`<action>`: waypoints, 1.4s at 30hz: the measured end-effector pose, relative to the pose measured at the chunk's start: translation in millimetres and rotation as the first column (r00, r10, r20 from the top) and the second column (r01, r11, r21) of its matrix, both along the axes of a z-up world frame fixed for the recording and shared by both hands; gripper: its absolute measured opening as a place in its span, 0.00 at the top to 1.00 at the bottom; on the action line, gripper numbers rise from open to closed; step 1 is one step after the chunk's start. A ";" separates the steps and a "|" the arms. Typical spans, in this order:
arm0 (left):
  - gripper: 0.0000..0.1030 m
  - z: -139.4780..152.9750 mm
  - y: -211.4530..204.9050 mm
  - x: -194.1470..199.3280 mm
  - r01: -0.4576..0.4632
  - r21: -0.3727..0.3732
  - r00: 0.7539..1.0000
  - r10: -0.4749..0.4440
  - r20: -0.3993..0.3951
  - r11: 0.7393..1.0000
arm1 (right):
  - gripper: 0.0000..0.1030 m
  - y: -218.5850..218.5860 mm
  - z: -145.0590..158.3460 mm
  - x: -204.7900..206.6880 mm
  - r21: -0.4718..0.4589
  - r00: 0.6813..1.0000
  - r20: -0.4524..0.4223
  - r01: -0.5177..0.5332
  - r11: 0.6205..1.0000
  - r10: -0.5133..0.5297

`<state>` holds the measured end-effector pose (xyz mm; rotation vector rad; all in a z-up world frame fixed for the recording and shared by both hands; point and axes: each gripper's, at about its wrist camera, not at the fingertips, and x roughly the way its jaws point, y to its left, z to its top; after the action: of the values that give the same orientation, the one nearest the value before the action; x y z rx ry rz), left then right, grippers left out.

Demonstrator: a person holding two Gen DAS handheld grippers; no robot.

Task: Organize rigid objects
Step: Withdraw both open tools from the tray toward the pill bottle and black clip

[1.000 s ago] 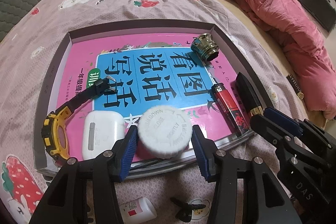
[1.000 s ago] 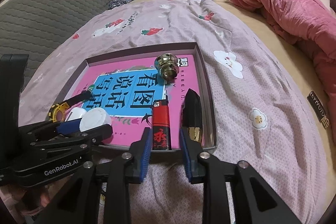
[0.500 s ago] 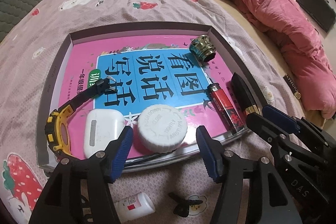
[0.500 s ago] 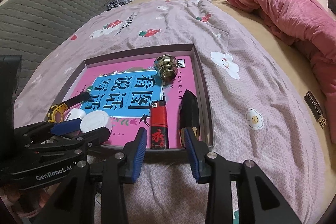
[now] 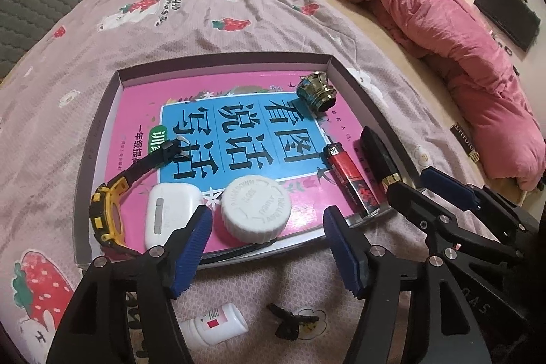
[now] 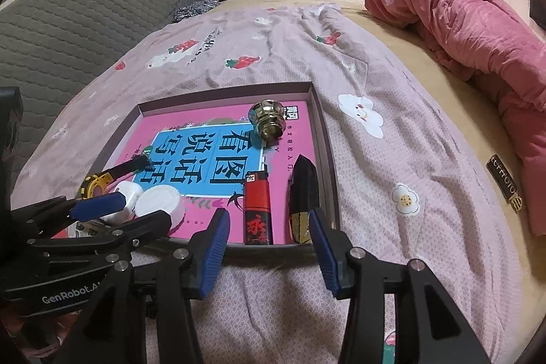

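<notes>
A shallow grey tray (image 5: 102, 125) (image 6: 326, 142) with a pink and blue book cover inside lies on the bed. In it rest a white screw cap (image 5: 256, 208) (image 6: 158, 202), a white earbud case (image 5: 169, 210), a yellow and black watch (image 5: 105, 210), a red lighter (image 5: 351, 181) (image 6: 257, 208), a black and gold lipstick (image 5: 378, 156) (image 6: 303, 197) and a brass knob (image 5: 315, 89) (image 6: 268, 120). My left gripper (image 5: 268, 239) hangs just in front of the cap, jaws opening, nothing between them. My right gripper (image 6: 269, 236) sits before the lighter and lipstick, jaws opening, empty.
A small white bottle (image 5: 215, 323) and a dark small object (image 5: 291, 323) lie on the sheet in front of the tray. A pink quilt (image 5: 460, 33) is heaped at the right. A grey padded headboard (image 6: 68, 19) runs along the left, with folded clothes behind.
Both grippers let go and spread their jaws: the left released the white cap, the right released the red lighter. Both drew back slightly toward the tray's near edge.
</notes>
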<state>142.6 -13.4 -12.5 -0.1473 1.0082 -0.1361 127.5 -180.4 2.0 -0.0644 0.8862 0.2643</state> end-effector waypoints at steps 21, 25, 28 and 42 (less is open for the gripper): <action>0.25 22.3 20.5 -22.6 -0.043 0.017 0.998 0.042 0.055 0.999 | 0.47 -0.9 16.8 -10.8 0.011 0.999 0.037 -0.002 1.000 0.002; 0.25 28.2 26.4 -26.6 -0.053 0.006 0.996 0.052 0.067 0.999 | 0.47 -0.8 20.1 -13.2 0.015 0.999 0.044 -0.003 1.000 0.003; 0.25 33.1 29.5 -29.8 -0.060 -0.001 0.995 0.060 0.078 0.998 | 0.46 -1.2 23.2 -15.0 0.017 0.999 0.050 -0.005 1.000 0.004; 0.25 48.6 42.4 -45.7 -0.090 -0.006 0.992 0.090 0.088 0.996 | 0.40 -0.6 37.4 -27.8 0.019 0.996 0.092 -0.018 1.000 0.016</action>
<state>96.8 29.0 36.1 -0.1864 0.9115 -0.0610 99.8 -181.0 39.4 -0.0652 0.7922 0.2840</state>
